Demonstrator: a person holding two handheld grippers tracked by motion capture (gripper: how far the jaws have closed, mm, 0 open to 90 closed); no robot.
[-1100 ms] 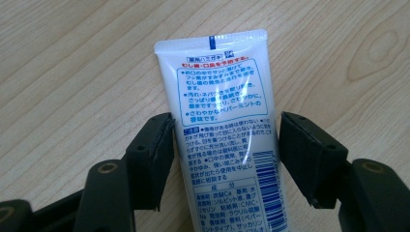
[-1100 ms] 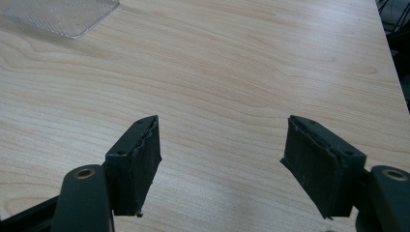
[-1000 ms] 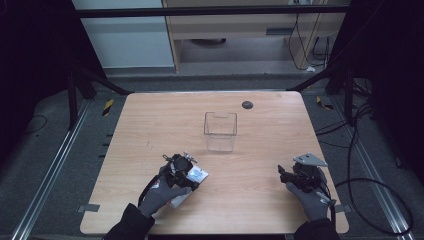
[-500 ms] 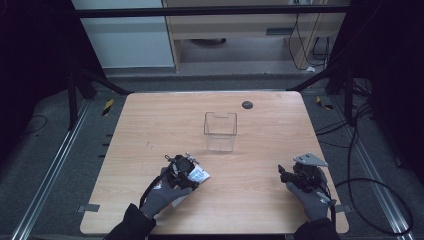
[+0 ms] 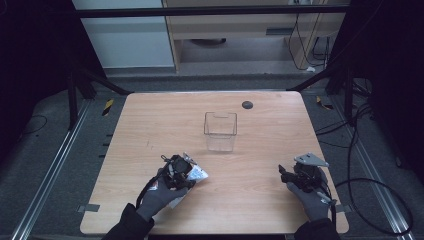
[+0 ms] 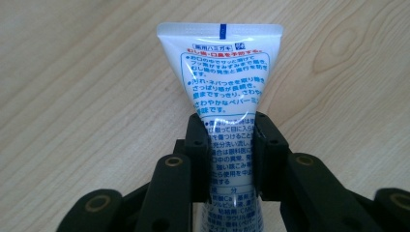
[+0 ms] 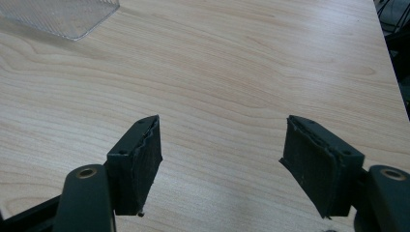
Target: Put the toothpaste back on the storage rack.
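A white toothpaste tube [image 6: 223,77] with blue and red print lies on the wooden table [image 5: 150,120], its flat crimped end pointing away from the left gripper's camera. My left gripper [image 6: 231,145] has just been closing, and its pads now press on both sides of the tube's body. In the high view the left gripper [image 5: 181,170] sits at the front left with the tube [image 5: 198,174] sticking out to its right. My right gripper [image 7: 220,162] stands open over bare wood, and the high view places that gripper [image 5: 283,174] at the front right.
A clear plastic box [image 5: 220,131] stands open-topped near the table's middle; its corner [image 7: 63,17] shows at the top left of the right gripper view. A small dark round spot [image 5: 247,104] marks the far edge. Cables lie on the floor to the right.
The left gripper's jaws have drawn in around the tube. The right hand has stayed where it was.
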